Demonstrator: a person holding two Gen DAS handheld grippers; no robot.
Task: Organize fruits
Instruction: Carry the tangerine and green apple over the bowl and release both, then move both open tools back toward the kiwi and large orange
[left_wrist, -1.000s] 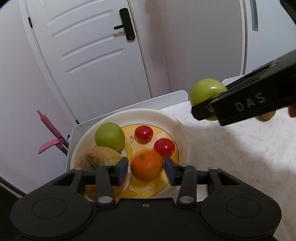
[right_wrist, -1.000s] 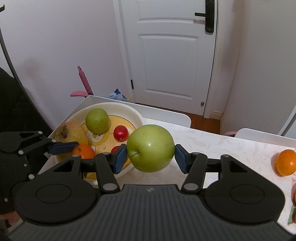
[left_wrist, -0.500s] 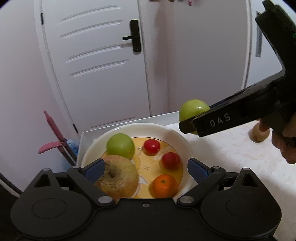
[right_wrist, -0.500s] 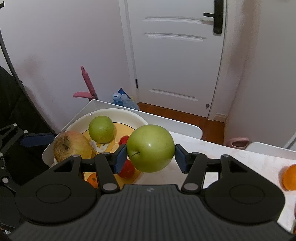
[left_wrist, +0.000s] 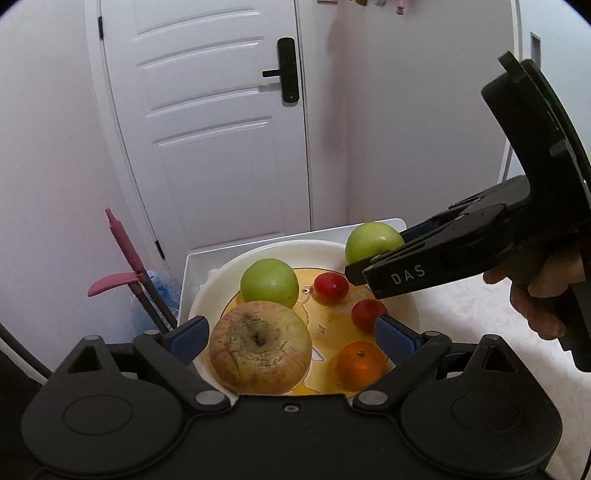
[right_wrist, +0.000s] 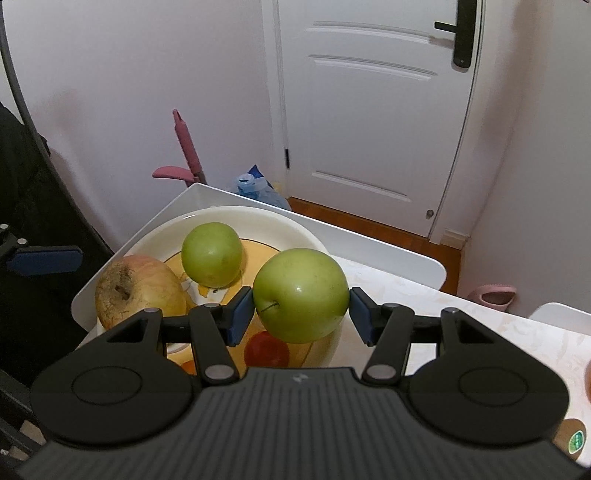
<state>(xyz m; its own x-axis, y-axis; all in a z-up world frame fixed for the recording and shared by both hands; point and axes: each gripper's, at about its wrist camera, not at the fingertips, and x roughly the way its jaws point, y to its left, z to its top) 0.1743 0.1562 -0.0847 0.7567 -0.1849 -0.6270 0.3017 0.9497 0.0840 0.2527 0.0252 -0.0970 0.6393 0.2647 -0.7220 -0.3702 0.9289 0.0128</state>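
Right gripper (right_wrist: 301, 312): clamped on the round green apple (right_wrist: 301, 295), over the white bowl's (right_wrist: 295, 230) right rim.
Left gripper (left_wrist: 290, 334): wide open, empty.
Tip: lower into the bare yellow patch before releasing.

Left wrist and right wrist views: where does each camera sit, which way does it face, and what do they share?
Left wrist: sits on the open left hand-held gripper, facing the plate and door; the person's right hand shows.
Right wrist: sits on the right hand-held gripper, shut on the green apple, facing the plate from the other side; one left pad shows.
Shared: plate, held apple, second green apple, brown apple.
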